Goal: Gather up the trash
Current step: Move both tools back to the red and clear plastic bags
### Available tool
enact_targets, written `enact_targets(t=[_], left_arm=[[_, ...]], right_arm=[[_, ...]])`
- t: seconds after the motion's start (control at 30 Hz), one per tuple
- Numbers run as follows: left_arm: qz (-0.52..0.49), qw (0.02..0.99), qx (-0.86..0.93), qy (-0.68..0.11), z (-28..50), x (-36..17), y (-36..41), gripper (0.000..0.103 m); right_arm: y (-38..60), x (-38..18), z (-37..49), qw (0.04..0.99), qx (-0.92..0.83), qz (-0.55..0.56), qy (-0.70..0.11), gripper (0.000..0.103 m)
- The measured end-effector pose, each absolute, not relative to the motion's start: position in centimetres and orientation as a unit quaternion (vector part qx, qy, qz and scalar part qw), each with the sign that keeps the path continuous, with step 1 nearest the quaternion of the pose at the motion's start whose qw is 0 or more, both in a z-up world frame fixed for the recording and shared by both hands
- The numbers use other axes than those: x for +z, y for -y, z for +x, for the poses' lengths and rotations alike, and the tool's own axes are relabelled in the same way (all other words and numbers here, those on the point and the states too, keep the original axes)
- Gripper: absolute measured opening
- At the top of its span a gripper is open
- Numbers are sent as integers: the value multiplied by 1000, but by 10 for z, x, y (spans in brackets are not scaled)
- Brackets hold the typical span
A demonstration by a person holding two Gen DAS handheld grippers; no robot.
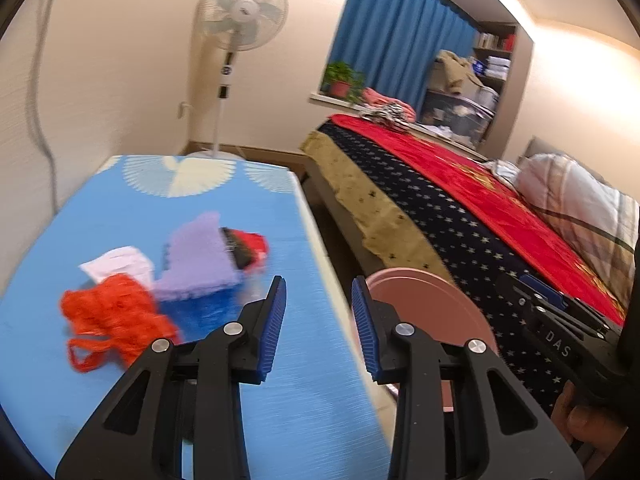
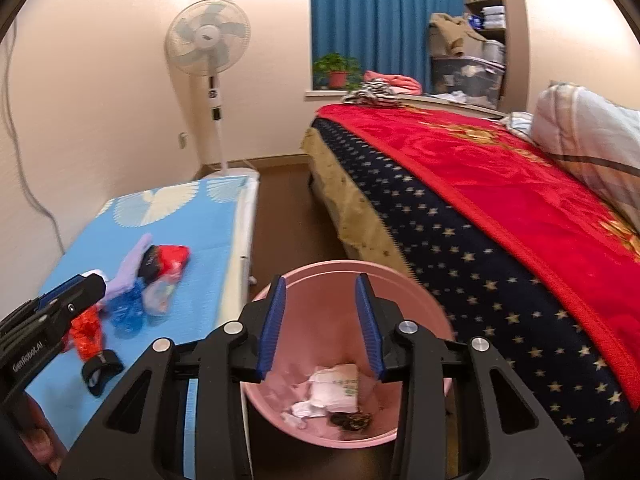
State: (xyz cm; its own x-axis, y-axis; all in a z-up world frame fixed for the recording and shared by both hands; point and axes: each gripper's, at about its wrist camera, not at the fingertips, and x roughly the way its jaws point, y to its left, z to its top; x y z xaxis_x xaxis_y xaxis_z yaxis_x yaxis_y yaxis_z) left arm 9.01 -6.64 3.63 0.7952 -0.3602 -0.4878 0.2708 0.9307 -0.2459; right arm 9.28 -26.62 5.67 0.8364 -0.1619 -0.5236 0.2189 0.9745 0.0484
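A heap of trash lies on the blue-covered table [image 1: 280, 360]: an orange net bag [image 1: 108, 316], a purple foam piece [image 1: 200, 256], a red wrapper [image 1: 250, 248], white paper [image 1: 116, 266] and blue plastic [image 1: 200, 312]. My left gripper [image 1: 318, 284] hovers open over the table's right edge, to the right of the heap, with nothing between its fingers. The pink bin [image 2: 320, 320] stands on the floor between table and bed, with white paper [image 2: 336, 390] and a dark scrap [image 2: 350, 420] inside. My right gripper [image 2: 320, 284] is open above the bin, holding nothing.
A bed [image 2: 460, 240] with a red and star-patterned blanket runs along the right, close to the bin. A standing fan [image 2: 208, 40] is behind the table by the wall. A black strap [image 2: 100, 372] lies on the table's near part. A hand [image 1: 588, 420] holds the right gripper.
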Motion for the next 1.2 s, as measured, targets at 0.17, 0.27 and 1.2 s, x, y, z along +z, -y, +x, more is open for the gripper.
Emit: enact_targets(t=[0.17,0.27,1.2], left_arm=[[-97,948,-125,-275,89,31,34,34],[-108,950,-94,-278,90,26,14,34],[-147,925,36,-348,135,-36,-29,57]], right_arm=[[247,54,98,960,-69,55,-267,35],[239,52,104,960,-49,63,-270,29],[163,-9,187,935,74,102,-331,36]])
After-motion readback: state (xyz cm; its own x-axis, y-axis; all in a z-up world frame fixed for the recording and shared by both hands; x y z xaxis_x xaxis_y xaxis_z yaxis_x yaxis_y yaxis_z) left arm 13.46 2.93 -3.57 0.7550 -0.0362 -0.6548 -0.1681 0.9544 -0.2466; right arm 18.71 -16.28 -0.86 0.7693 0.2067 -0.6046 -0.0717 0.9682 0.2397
